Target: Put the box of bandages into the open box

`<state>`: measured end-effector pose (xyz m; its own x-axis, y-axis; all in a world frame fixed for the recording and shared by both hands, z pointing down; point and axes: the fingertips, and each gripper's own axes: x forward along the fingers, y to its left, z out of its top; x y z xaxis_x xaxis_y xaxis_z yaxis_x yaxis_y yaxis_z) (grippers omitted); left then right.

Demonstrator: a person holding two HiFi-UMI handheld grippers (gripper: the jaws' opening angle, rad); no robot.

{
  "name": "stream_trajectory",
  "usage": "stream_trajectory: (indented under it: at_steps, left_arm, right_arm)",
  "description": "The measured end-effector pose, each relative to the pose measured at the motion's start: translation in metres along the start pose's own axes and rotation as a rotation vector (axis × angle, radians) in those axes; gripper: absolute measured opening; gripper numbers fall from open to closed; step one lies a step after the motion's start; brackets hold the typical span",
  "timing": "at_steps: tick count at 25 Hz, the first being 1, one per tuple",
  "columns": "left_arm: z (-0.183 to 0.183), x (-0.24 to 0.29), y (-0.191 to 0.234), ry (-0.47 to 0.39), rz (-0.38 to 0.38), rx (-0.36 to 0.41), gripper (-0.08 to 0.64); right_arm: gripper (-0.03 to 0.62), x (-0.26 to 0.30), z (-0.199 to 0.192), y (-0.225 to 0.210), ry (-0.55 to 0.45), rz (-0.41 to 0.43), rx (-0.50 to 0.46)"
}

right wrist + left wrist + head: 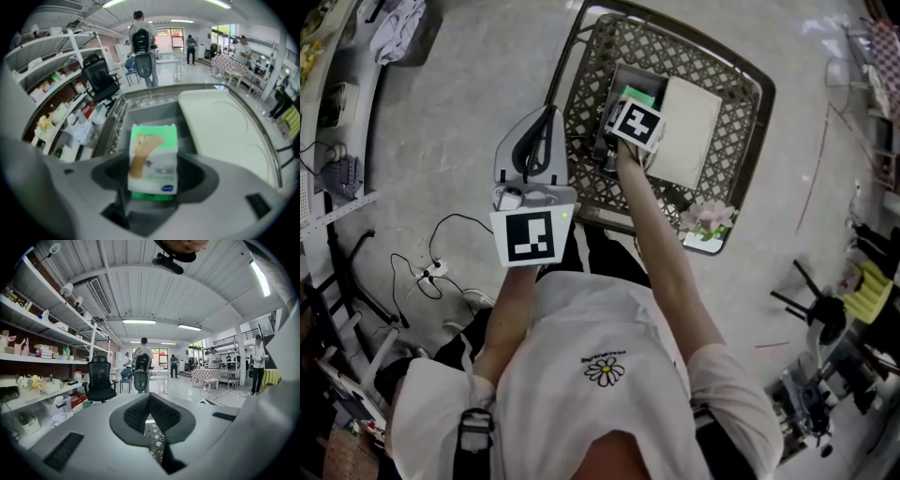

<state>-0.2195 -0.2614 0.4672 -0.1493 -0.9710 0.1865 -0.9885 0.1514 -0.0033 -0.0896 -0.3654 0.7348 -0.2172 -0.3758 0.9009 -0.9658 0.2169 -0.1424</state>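
1. Lattice table (727, 80): occupies the 12 o'clock region of the head view. It carries the open box and its lid.

2. Open box (154, 115): grey, uncovered, standing on the table. Its white lid (220, 126) lies flat just beside it at 3 o'clock. In the right gripper view the box cavity lies directly beyond the jaws, at 12 o'clock.

3. Left gripper (150, 413): held off the table at 9 o'clock of the open box, pointed out into the room. The jaws are closed against each other with nothing between them. It has no part in the present step.

4. Right gripper (152, 185): extended over the open box. The jaws are parted only by the width of the load and are clamped on its lower end.

5. Box of bandages (153, 157): green and white, gripped by the right gripper and standing out of the jaws towards 12 o'clock. It appears to be above the cavity, not resting in it; contact with the box floor cannot be confirmed.

Step in hand, as judged: transport complete, placement pending.

Next move calls for: lower the load inside the grey walls, clear of the lid at 3 o'clock, then part the jaws and draw back towards 6 o'clock
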Motion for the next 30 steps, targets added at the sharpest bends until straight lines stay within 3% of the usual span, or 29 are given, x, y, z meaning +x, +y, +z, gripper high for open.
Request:
stream_trajectory:
  at_steps: [5, 21, 26, 30]
  left_arm:
    - [0.002, 0.0, 0.001, -0.006, 0.0, -0.003, 0.025]
    - [0.012, -0.004, 0.0, -0.031, 0.006, 0.006, 0.025]
    - [0.014, -0.008, -0.004, -0.041, 0.006, 0.004, 0.025]
    - [0.022, -0.014, -0.006, -0.055, 0.003, 0.008, 0.025]
  right_arm:
    - [0.311, 0.005, -0.011, 0.002, 0.036, -0.038, -0.011]
    - [0.311, -0.002, -0.003, 0.009, 0.015, -0.005, -0.007]
    - [0.311, -0.017, 0.016, 0.015, -0.026, 0.019, -0.021]
    - [0.31, -0.046, 0.043, 0.018, -0.123, 0.022, -0.024]
